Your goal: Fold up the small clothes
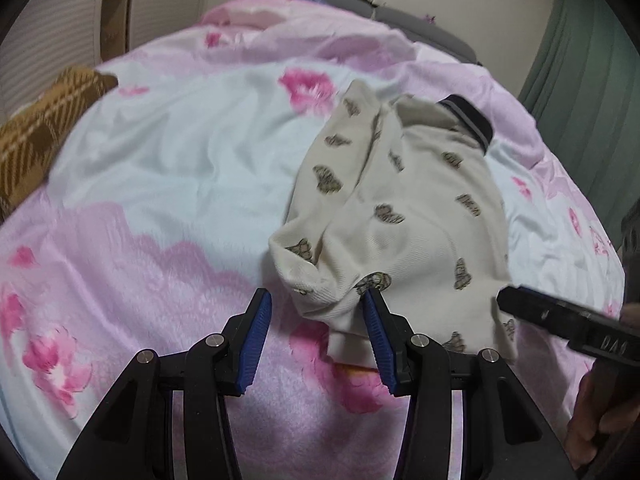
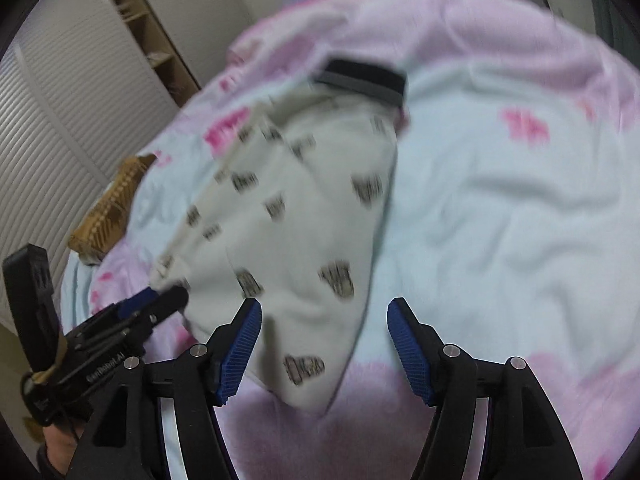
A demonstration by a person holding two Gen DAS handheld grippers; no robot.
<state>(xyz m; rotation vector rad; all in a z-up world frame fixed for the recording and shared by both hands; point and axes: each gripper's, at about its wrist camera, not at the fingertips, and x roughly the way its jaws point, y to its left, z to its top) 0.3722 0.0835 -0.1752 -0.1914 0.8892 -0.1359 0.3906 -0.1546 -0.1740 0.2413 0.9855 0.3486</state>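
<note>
A small cream garment (image 1: 404, 216) with dark printed patches and a black-and-grey waistband (image 1: 470, 118) lies partly folded on the pink and pale-blue floral blanket (image 1: 168, 168). My left gripper (image 1: 318, 298) is open, its jaws either side of the garment's near corner, just above the blanket. In the right wrist view the same garment (image 2: 304, 220) is blurred, and my right gripper (image 2: 324, 306) is open over its near edge. The left gripper (image 2: 156, 304) shows at the garment's left corner. The right gripper's finger (image 1: 560, 316) shows at the garment's right edge.
A brown plaid cloth (image 1: 44, 132) lies at the blanket's left edge, also seen in the right wrist view (image 2: 112, 204). A white slatted door (image 2: 60, 120) and wooden shelves (image 2: 140, 12) stand on the left. A green curtain (image 1: 580, 80) hangs at the right.
</note>
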